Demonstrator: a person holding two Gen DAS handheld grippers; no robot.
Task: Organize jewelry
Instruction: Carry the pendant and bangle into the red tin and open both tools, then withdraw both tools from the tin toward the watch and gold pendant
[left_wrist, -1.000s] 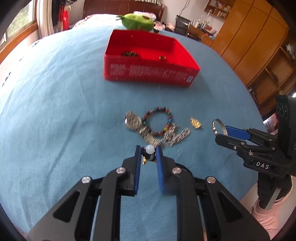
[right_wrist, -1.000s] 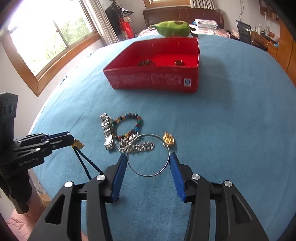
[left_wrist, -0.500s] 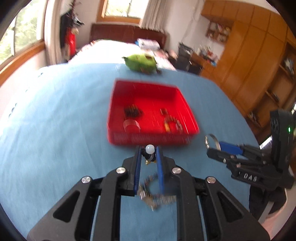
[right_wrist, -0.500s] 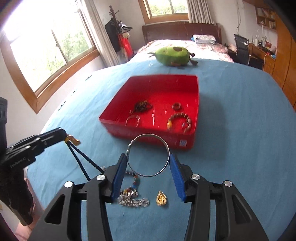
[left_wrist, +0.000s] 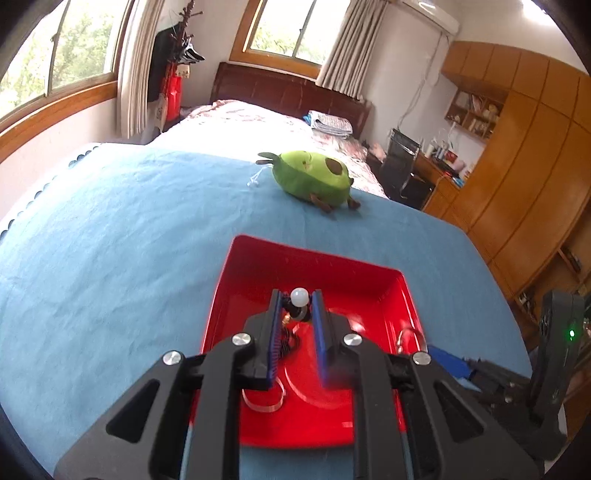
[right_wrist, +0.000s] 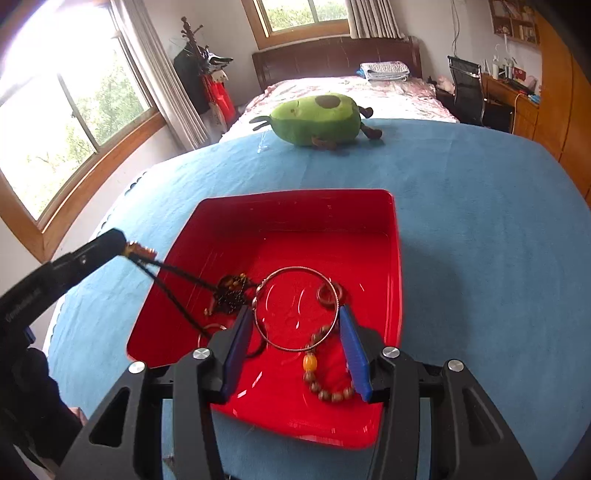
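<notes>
Pads of the right gripper (right_wrist: 295, 328) press on the two sides of a thin silver wire bangle (right_wrist: 295, 308), held upright as a hoop between the blue faces, above the inside of the shallow red rectangular plastic tray (right_wrist: 395, 236). The left gripper (left_wrist: 294, 306) is pinched nearly closed on a small pendant with a white round bead (left_wrist: 299, 296); from the right wrist view its black braided cord (right_wrist: 177, 275) hangs down from the tip into the tray.

Below both lie a dark tangle of chain (right_wrist: 231, 291), a brown wooden bead bracelet with one amber bead (right_wrist: 325, 373), a small brown ring (right_wrist: 327, 293) and a pale band (left_wrist: 263, 400). The tray sits on a blue cloth (right_wrist: 480, 221); a green avocado plush toy (right_wrist: 317, 120) rests at the far edge.

The bangle looks light and stiff but springy, so a squeeze across its width could flex it or let it pop sideways off the smooth pads; a hold on the wire itself would likely be surer. The pendant is light, its bead hard and slick, its cord limp and apt to snag the chain when dropped. Both pieces seem placed for release into the tray.
</notes>
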